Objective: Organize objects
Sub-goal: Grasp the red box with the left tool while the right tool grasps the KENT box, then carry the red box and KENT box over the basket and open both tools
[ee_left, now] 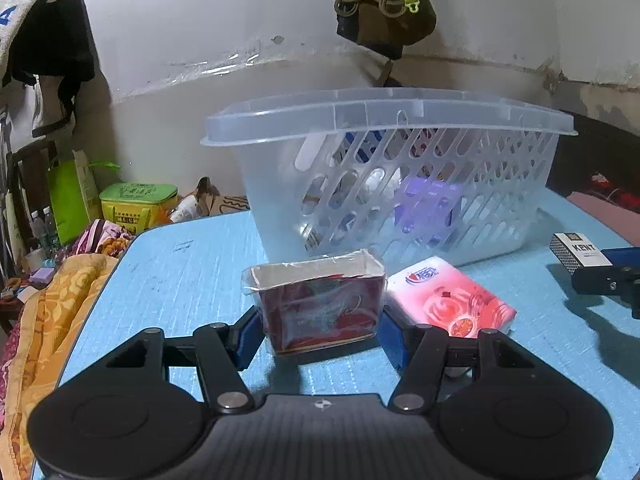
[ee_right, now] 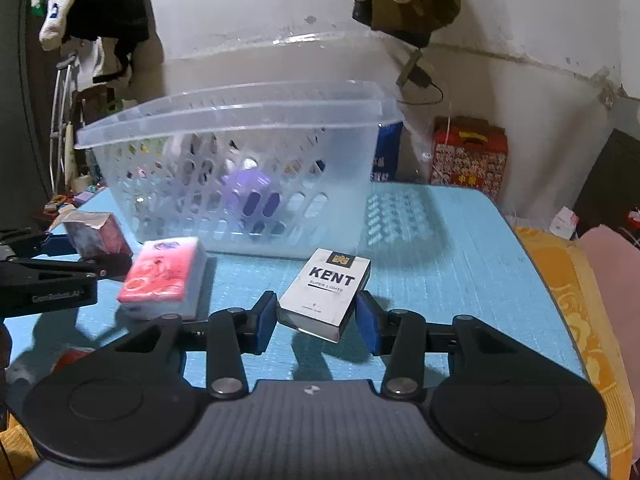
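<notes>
A clear perforated plastic basket (ee_left: 400,120) (ee_right: 248,116) stands at the back of the light blue table (ee_left: 180,264) (ee_right: 460,272), with a purple pack (ee_left: 430,204) (ee_right: 248,196) and other items inside. My left gripper (ee_left: 320,332) is shut on a red box in clear wrap (ee_left: 320,304) (ee_right: 98,234). A pink and white tissue pack (ee_left: 448,300) (ee_right: 164,276) lies just right of the box. My right gripper (ee_right: 318,320) is shut on a white KENT cigarette pack (ee_right: 324,292) (ee_left: 578,254), tilted and lifted off the table.
An orange patterned blanket (ee_left: 52,312) (ee_right: 580,300) lies along both sides of the table. A green and yellow tub (ee_left: 138,202) and bags sit on the floor at left. A red gift box (ee_right: 470,156) stands behind the table at right. Clothes and cords hang on the wall.
</notes>
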{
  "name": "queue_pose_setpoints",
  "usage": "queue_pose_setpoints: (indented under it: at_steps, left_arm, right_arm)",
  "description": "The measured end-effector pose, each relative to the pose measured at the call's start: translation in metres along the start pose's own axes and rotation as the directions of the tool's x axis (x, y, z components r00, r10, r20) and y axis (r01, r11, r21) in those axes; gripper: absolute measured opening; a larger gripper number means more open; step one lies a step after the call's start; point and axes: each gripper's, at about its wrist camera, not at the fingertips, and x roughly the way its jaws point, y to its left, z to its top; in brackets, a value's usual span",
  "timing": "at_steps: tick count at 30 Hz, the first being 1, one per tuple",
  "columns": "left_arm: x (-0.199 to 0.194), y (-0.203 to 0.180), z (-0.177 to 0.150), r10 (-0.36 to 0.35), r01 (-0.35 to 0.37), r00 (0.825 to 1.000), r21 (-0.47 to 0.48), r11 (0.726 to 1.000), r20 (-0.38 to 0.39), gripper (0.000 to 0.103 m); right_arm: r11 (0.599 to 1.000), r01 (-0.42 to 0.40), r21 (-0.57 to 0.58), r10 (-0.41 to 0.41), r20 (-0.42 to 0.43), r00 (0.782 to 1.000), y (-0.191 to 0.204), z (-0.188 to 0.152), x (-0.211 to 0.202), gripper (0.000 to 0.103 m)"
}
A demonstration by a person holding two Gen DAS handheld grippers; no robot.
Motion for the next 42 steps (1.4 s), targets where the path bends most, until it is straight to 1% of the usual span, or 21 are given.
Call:
queue_pose_setpoints:
  at_steps: [3, 11, 17, 20, 22, 25, 29, 33, 35, 36, 39, 41, 42]
  left_arm:
    - [-0.007, -0.003, 0.002, 0.006, -0.006, 0.999, 0.012, 1.0, 0.033, 0.064]
    - [-0.035, -0.005, 0.015, -0.03, 0.029, 0.992, 0.012, 1.0, 0.126, 0.064]
    - [-0.044, -0.01, 0.017, -0.047, 0.043, 0.986, 0.031, 0.999, 0.157, 0.064]
    - [-0.052, -0.011, 0.019, -0.053, 0.048, 0.983, 0.036, 0.998, 0.177, 0.064]
    - [-0.063, -0.015, 0.023, -0.059, 0.049, 0.975, 0.052, 0.997, 0.215, 0.064]
    - [-0.076, -0.019, 0.029, -0.087, 0.075, 0.966, 0.056, 0.996, 0.244, 0.064]
    - [-0.086, -0.023, 0.032, -0.1, 0.084, 0.954, 0.066, 0.994, 0.284, 0.064]
    - [-0.083, -0.021, 0.036, -0.117, 0.105, 0.956, 0.06, 0.993, 0.269, 0.064]
    - [-0.084, -0.017, 0.047, -0.129, 0.126, 0.954, 0.029, 0.992, 0.271, 0.064]
    - [-0.085, -0.014, 0.055, -0.137, 0.14, 0.951, 0.01, 0.99, 0.279, 0.064]
    - [-0.084, -0.005, 0.087, -0.118, 0.137, 0.946, -0.042, 0.99, 0.3, 0.064]
    - [-0.071, 0.002, 0.111, -0.097, 0.129, 0.957, -0.101, 0.987, 0.274, 0.064]
    - [-0.06, 0.006, 0.125, -0.093, 0.131, 0.961, -0.132, 0.983, 0.259, 0.064]
  right_arm:
    - [1.0, -0.015, -0.005, 0.015, 0.011, 1.0, 0.002, 0.001, -0.004, 0.046]
    - [1.0, -0.02, 0.019, 0.02, 0.03, 0.999, -0.003, 0.005, -0.008, 0.046]
    - [0.999, -0.017, 0.034, 0.015, 0.06, 0.998, -0.005, 0.009, -0.015, 0.046]
    - [1.0, -0.003, 0.0, 0.003, 0.11, 0.994, 0.001, 0.013, -0.029, 0.046]
    - [1.0, -0.012, -0.019, 0.015, 0.156, 0.988, 0.005, 0.018, -0.043, 0.046]
    - [0.999, -0.034, -0.026, 0.039, 0.214, 0.976, 0.009, 0.025, -0.059, 0.046]
    - [0.998, -0.041, -0.056, 0.054, 0.247, 0.968, 0.01, 0.034, -0.069, 0.045]
    - [0.999, -0.042, -0.034, 0.05, 0.278, 0.959, 0.004, 0.047, -0.073, 0.045]
    - [0.998, -0.046, -0.031, 0.053, 0.293, 0.955, 0.004, 0.06, -0.073, 0.045]
    - [0.998, -0.053, -0.032, 0.06, 0.287, 0.956, 0.005, 0.07, -0.07, 0.045]
    - [0.997, -0.065, -0.033, 0.072, 0.269, 0.96, 0.007, 0.102, -0.055, 0.045]
    - [0.997, -0.05, -0.059, 0.062, 0.228, 0.972, 0.009, 0.125, -0.035, 0.045]
    - [0.998, -0.044, -0.049, 0.054, 0.214, 0.975, 0.008, 0.136, -0.024, 0.046]
